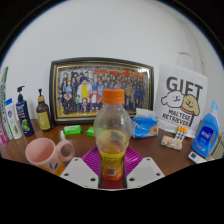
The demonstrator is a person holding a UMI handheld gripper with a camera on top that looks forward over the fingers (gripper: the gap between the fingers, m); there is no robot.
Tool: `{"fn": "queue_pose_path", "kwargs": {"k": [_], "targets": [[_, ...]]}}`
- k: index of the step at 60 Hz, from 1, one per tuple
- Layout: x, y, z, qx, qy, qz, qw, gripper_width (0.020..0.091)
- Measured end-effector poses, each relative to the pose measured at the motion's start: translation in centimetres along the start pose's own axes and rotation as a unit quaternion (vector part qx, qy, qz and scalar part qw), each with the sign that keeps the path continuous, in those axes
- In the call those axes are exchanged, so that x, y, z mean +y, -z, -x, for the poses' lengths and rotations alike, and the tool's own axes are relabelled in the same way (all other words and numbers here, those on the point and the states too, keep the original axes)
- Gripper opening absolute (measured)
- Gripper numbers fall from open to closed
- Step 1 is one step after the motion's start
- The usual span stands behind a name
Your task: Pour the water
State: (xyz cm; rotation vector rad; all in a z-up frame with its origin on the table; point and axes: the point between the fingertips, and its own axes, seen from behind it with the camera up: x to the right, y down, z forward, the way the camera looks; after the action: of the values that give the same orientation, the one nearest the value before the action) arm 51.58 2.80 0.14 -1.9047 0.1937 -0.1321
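Bottle upright between gripper fingers, pads clamped on lower body. Pink mug near left on table. Thin plastic looks squashy, slick; partly full, moderate weight. Mid-body grip seems safest; squeeze gently.

One cam only, riding on the gripper, looking fwd along its two fingers, which show at bottom centre of frame. Sits low, approx tabletop height, facing level toward the white back wall. Very close to the bottle at frame centre. Wide-angle, edges bend. No 2nd view, so nothing shared.
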Motion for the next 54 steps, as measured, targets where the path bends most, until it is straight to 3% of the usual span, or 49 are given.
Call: {"fn": "queue_pose_path", "kwargs": {"k": [5, 13, 15, 19, 22, 26, 54], "targets": [[0.1, 0.0, -0.2, 0.002, -0.01, -0.005, 1.0, 0.0284], [0.4, 0.0, -0.4, 0.004, -0.024, 0.012, 1.0, 0.0469], [1.0, 0.0, -0.4, 0.005, -0.024, 0.032, 0.999, 0.0577], [2.0, 0.7, 0.1, -0.003, -0.019, 0.063, 0.998, 0.0866], [2.3, 1.7, 0.4, -0.003, -0.017, 0.077, 0.997, 0.0816], [1.9, 3.8, 0.9, 0.0, -0.008, 0.086, 0.996, 0.087], [-2.1, 29.8, 8.1, -0.004, 0.049, 0.12, 0.992, 0.085]]}}
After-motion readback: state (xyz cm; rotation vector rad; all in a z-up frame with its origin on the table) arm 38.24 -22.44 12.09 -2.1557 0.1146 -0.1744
